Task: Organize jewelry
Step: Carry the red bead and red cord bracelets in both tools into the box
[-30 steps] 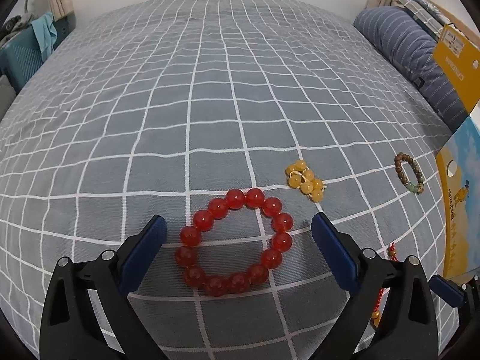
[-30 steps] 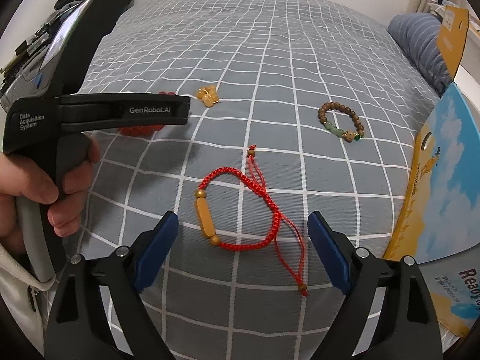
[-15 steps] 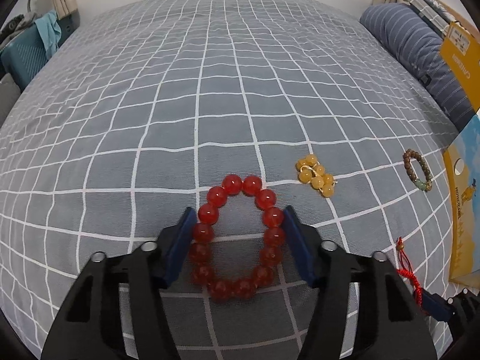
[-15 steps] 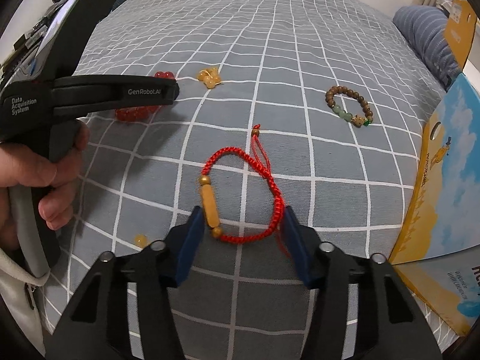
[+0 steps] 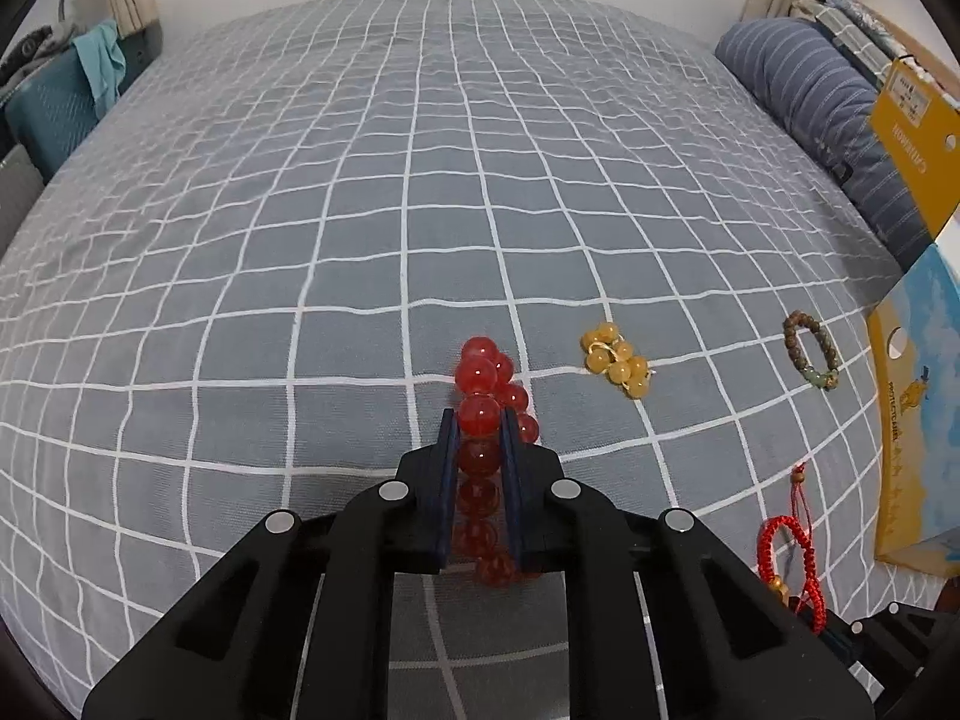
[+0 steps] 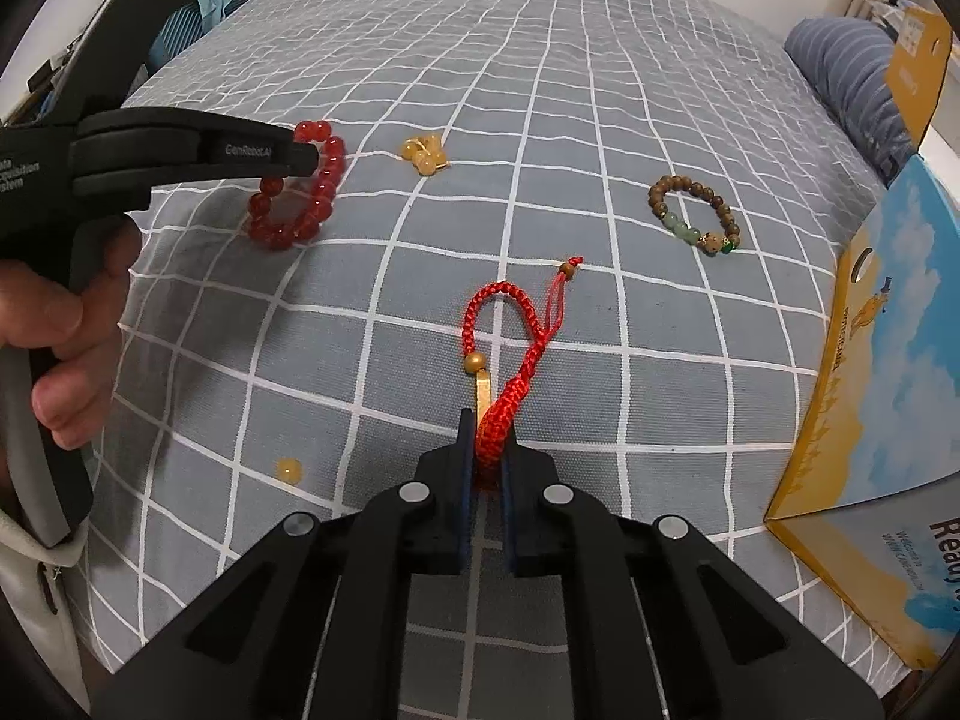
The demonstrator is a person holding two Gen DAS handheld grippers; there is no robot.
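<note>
We are squeezing the red bead bracelet (image 5: 480,420) flat between the left gripper (image 5: 479,420) pads on the checked bedspread (image 5: 360,210), while our right gripper (image 6: 485,427) is pinching the red cord bracelet (image 6: 501,354) (its loop lying ahead on the bedspread).

You see a grey bedspread (image 5: 360,240) with white checks, red beads (image 5: 480,372), a red cord (image 6: 516,312), and a blue-striped pillow (image 5: 810,78).
</note>
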